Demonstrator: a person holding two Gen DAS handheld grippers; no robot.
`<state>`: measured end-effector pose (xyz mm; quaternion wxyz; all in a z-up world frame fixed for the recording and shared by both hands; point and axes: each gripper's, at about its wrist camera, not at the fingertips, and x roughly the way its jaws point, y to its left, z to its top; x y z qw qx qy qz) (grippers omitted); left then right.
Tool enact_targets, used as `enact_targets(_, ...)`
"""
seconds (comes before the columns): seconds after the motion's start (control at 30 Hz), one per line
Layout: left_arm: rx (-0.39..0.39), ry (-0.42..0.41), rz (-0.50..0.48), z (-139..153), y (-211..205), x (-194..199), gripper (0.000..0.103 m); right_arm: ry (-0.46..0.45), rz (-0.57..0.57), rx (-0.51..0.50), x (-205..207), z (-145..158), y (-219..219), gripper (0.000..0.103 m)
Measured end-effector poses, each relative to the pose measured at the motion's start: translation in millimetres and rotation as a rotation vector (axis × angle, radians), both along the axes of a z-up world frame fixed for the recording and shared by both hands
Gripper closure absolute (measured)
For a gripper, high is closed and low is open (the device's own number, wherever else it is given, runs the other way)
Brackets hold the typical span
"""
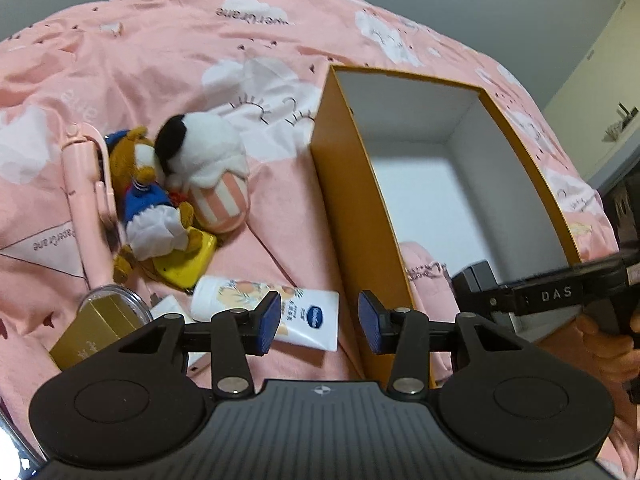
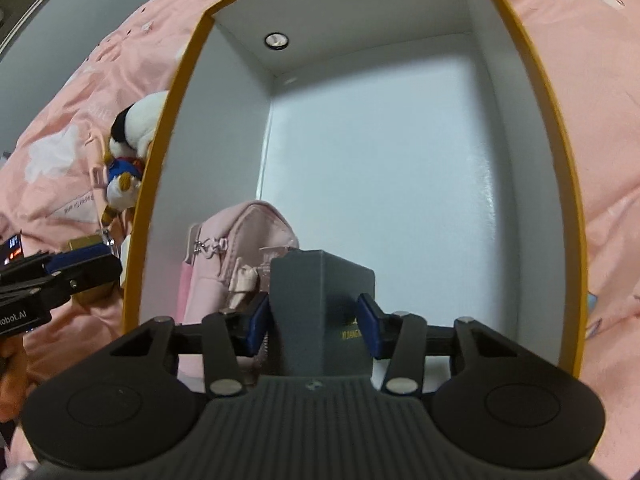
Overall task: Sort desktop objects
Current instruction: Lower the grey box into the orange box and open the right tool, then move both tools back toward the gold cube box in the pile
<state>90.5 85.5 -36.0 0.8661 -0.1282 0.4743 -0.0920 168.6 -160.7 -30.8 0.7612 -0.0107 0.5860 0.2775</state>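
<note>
Two grippers at an orange-rimmed box (image 2: pixel 560 168) on a pink-quilted bed (image 1: pixel 160 60).

Right gripper (image 2: pixel 312 326): jaws apart, either side of a grey carton (image 2: pixel 320 312) low inside the box, pink pouch (image 2: pixel 240 248) just left; the floor beyond lies bare. Left gripper (image 1: pixel 318 322): jaws apart, empty, over a lotion tube (image 1: pixel 296 312); box wall just right, plush toys (image 1: pixel 168 184) beyond left.

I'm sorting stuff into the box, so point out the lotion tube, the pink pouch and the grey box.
lotion tube (image 1: pixel 308 314), left wrist view, on its printed body.
pink pouch (image 2: pixel 248 236), right wrist view, on its fabric front.
grey box (image 2: pixel 320 280), right wrist view, on its upper face.
</note>
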Motion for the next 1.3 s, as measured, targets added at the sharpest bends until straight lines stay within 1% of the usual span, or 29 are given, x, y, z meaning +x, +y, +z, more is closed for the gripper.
enact_targets(0.2, 0.016, 0.015, 0.001, -2, -2, -1, 0.053, -0.015, 0.003, -0.021, 0, -3, 5, 0.053)
enact_targets(0.3, 0.033, 0.013, 0.012, -1, -3, -1, 0.053, -0.057, 0.02, -0.05, -6, 1, 5, 0.052)
enact_targets(0.4, 0.02, 0.019, 0.018, -1, -1, -3, 0.053, -0.138, 0.043, -0.09, -16, 11, 9, 0.053)
enact_targets(0.53, 0.012, 0.026, 0.035, -1, 3, -5, 0.053, -0.285, 0.055, -0.115, -30, 34, 14, 0.053)
enact_targets(0.6, 0.006, 0.019, 0.037, 0, 5, -8, 0.053, -0.355, 0.065, -0.086, -36, 47, 17, 0.052)
enact_targets(0.67, 0.004, 0.011, 0.051, 3, 10, -12, 0.053, -0.408, 0.094, -0.026, -43, 60, 21, 0.051)
enact_targets(0.7, 0.008, 0.007, 0.06, 5, 14, -15, 0.053, -0.427, 0.11, 0.001, -46, 66, 25, 0.046)
enact_targets(0.73, 0.013, 0.005, 0.068, 7, 17, -16, 0.053, -0.446, 0.132, 0.031, -50, 70, 29, 0.042)
enact_targets(0.77, 0.02, 0.004, 0.074, 9, 21, -19, 0.053, -0.461, 0.152, 0.051, -53, 73, 35, 0.041)
enact_targets(0.83, 0.039, 0.007, 0.084, 13, 30, -24, 0.053, -0.487, 0.209, 0.077, -60, 77, 46, 0.041)
enact_targets(0.9, 0.065, 0.024, 0.1, 14, 40, -28, 0.053, -0.512, 0.291, 0.084, -66, 77, 63, 0.041)
enact_targets(1.03, 0.109, 0.061, 0.151, 13, 57, -32, 0.053, -0.579, 0.449, 0.027, -80, 72, 105, 0.043)
enact_targets(1.1, 0.119, 0.068, 0.171, 14, 64, -34, 0.053, -0.597, 0.543, 0.001, -88, 64, 125, 0.047)
enact_targets(1.13, 0.126, 0.067, 0.18, 15, 67, -34, 0.053, -0.591, 0.586, -0.009, -91, 60, 134, 0.051)
enact_targets(1.2, 0.149, 0.062, 0.187, 17, 71, -34, 0.053, -0.563, 0.643, -0.02, -96, 52, 149, 0.053)
enact_targets(1.3, 0.198, 0.068, 0.201, 19, 79, -30, 0.053, -0.498, 0.664, -0.03, -96, 38, 167, 0.057)
